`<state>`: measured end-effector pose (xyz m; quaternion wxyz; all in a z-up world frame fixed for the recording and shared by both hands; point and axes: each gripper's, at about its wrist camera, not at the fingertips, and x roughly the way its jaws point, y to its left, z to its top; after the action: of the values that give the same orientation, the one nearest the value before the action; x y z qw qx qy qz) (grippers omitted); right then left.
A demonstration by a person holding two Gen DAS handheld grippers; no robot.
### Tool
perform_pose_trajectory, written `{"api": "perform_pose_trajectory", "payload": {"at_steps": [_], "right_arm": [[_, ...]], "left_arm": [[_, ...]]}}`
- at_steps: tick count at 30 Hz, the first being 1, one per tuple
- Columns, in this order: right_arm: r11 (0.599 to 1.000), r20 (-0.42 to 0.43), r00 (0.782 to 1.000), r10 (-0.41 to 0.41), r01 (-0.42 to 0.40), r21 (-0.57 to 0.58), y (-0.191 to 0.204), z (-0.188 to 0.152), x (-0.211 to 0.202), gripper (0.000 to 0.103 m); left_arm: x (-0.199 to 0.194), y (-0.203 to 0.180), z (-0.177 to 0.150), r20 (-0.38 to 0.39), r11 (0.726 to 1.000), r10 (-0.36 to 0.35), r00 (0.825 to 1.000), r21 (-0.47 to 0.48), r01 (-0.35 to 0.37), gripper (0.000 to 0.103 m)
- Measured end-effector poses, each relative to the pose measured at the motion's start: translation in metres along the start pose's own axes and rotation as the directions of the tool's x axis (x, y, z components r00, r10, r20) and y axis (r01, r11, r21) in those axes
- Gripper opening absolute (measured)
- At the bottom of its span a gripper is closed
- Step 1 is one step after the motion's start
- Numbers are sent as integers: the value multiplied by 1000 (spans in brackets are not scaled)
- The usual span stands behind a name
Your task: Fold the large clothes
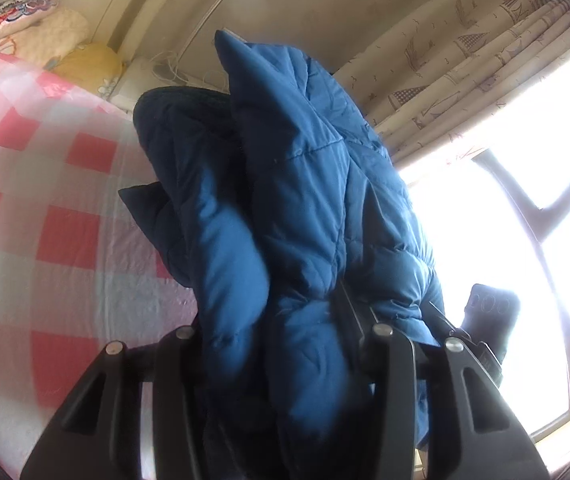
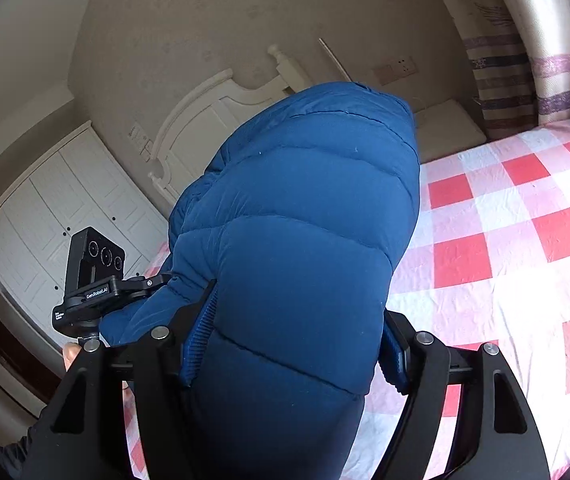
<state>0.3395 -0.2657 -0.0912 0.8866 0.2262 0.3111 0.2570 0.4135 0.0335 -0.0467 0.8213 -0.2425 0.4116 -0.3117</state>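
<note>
Both grippers, left [image 1: 285,344] and right [image 2: 291,344], clamp your blue puffer jacket [image 2: 305,216]; "GenRobot.AI" reads on the left gripper's mount [image 2: 97,292].

Both wrist views look close along their claws, sharing the blue jacket [image 1: 285,200] and checked bed [image 2: 505,240].

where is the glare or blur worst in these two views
Left wrist view: the window is blown out to white, silhouetting the blue padded jacket, whose near folds smear with blur. Right wrist view: even light, sharp quilting on the jacket, only slight glare on the checked sheet; fisheye bends both.
</note>
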Motion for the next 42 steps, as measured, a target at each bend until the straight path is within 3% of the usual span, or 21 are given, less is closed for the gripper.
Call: {"api": "perform_pose_trajectory", "payload": {"at_steps": [2, 3, 5, 7, 9, 11, 12, 14, 17, 19, 21, 23, 24, 25, 27, 28, 30, 32, 35, 38, 42], "right_arm": [[995, -69, 995, -67, 71, 65, -29, -5, 15, 75], [992, -77, 995, -69, 76, 97, -42, -6, 15, 76], [989, -64, 997, -53, 61, 136, -47, -8, 10, 82], [985, -58, 993, -99, 106, 133, -35, -5, 1, 88], [982, -18, 985, -174, 175, 71, -17, 1, -16, 91], [973, 84, 970, -229, 231, -6, 12, -3, -50, 91], [967, 133, 961, -241, 249, -46, 28, -6, -67, 91], [948, 227, 939, -257, 291, -132, 60, -18, -100, 91], [893, 372, 888, -271, 376, -248, 109, -55, -143, 99], [846, 450, 842, -298, 451, -284, 134, -80, -162, 99], [817, 498, 809, -312, 496, -294, 150, -102, -174, 99], [811, 506, 795, -333, 516, -277, 157, -124, -177, 99], [807, 505, 792, -344, 524, -272, 162, -138, -181, 99], [801, 501, 787, -359, 536, -268, 165, -152, -181, 99], [775, 490, 775, -399, 570, -271, 168, -178, -179, 99], [765, 485, 769, -416, 584, -270, 167, -190, -177, 99], [751, 471, 768, -434, 597, -282, 162, -208, -169, 99], [739, 443, 783, -437, 593, -320, 158, -220, -163, 99], [696, 440, 761, -477, 633, -340, 154, -232, -159, 99], [709, 462, 750, -473, 635, -306, 151, -234, -163, 99], [713, 463, 756, -462, 627, -313, 155, -236, -162, 99]], "left_arm": [[37, 14, -2, -57, 999, 11, 998, -45, -14, 46], [54, 23, -7, -90, 996, 28, 996, -77, -35, 53], [59, 30, -13, -32, 995, -14, 999, -104, 10, 56], [55, 30, -14, -30, 991, -7, 1000, -134, 3, 62], [40, 19, -13, -20, 993, 77, 997, -83, -78, 66], [5, -7, -14, 51, 979, 205, 977, 8, -206, 68], [-16, -24, -18, 125, 948, 301, 945, 68, -311, 73], [-64, -62, -30, 331, 865, 406, 852, 162, -475, 101], [-131, -126, -74, 614, 754, 392, 685, 212, -622, 101], [-156, -158, -101, 716, 695, 362, 597, 219, -685, 101], [-168, -185, -132, 762, 628, 349, 545, 242, -739, 101], [-170, -201, -165, 787, 602, 340, 515, 238, -762, 101], [-171, -206, -184, 783, 601, 352, 513, 231, -765, 101], [-168, -210, -201, 772, 612, 360, 525, 230, -757, 101], [-161, -209, -231, 735, 660, 360, 575, 234, -714, 101], [-152, -204, -241, 722, 668, 376, 581, 224, -710, 101], [-133, -197, -265, 697, 667, 404, 592, 219, -712, 101], [-116, -192, -283, 671, 649, 417, 613, 252, -717, 101], [-103, -179, -305, 668, 628, 444, 597, 243, -739, 101], [-98, -167, -309, 645, 644, 465, 607, 224, -732, 101], [-103, -161, -306, 646, 653, 476, 596, 194, -732, 101]]}}
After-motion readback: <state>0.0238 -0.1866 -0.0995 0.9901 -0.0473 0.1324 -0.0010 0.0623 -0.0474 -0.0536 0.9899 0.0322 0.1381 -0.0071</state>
